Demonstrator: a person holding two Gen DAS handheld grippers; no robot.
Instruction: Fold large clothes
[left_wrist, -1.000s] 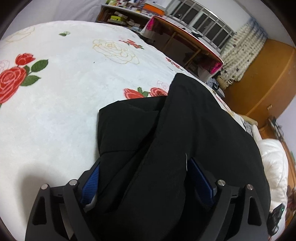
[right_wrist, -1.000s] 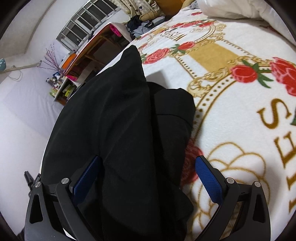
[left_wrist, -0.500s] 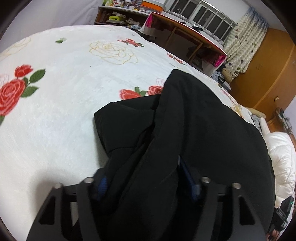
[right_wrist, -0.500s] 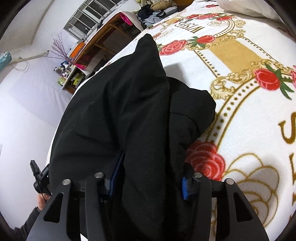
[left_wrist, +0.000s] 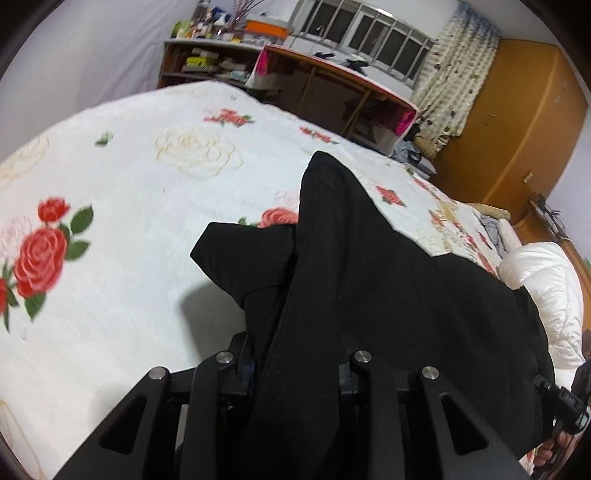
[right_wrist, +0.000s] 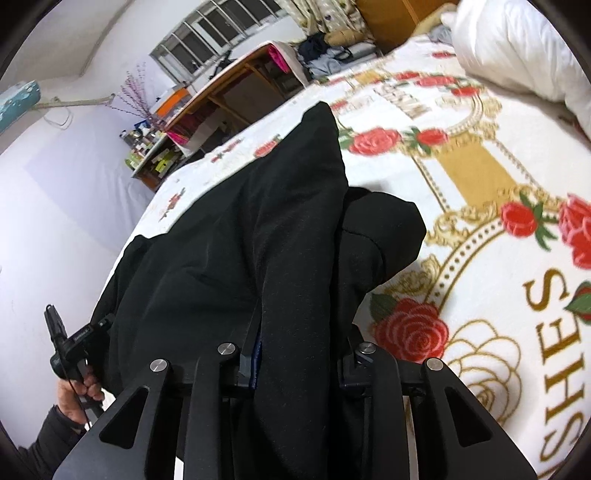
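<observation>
Your fingertips are mostly buried: on the left gripper (left_wrist: 297, 363) the black garment (left_wrist: 354, 295) covers both pads, and only a sliver of blue shows at the near-left finger. The same holds on the right gripper (right_wrist: 301, 356), where the cloth drapes over both fingers and hides the contact itself. The garment's lower end runs off the bottom of both views. Its far tip rests on the rose-patterned blanket (left_wrist: 140, 184), while the folded part nearest you hangs clear of it, throwing a shadow. In the right wrist view your left hand (right_wrist: 75, 395) shows at the edge, half cut off, gripping its handle. The left wrist view is slightly blurred.

A second ago both pairs of jaws stood wide with the cloth lying loose between the blue pads. They have just been closing, and each now pinches a thick bunch of the garment. The bunched fabric has come up off the blanket since then, and more of the room beyond the bed is in view.
</observation>
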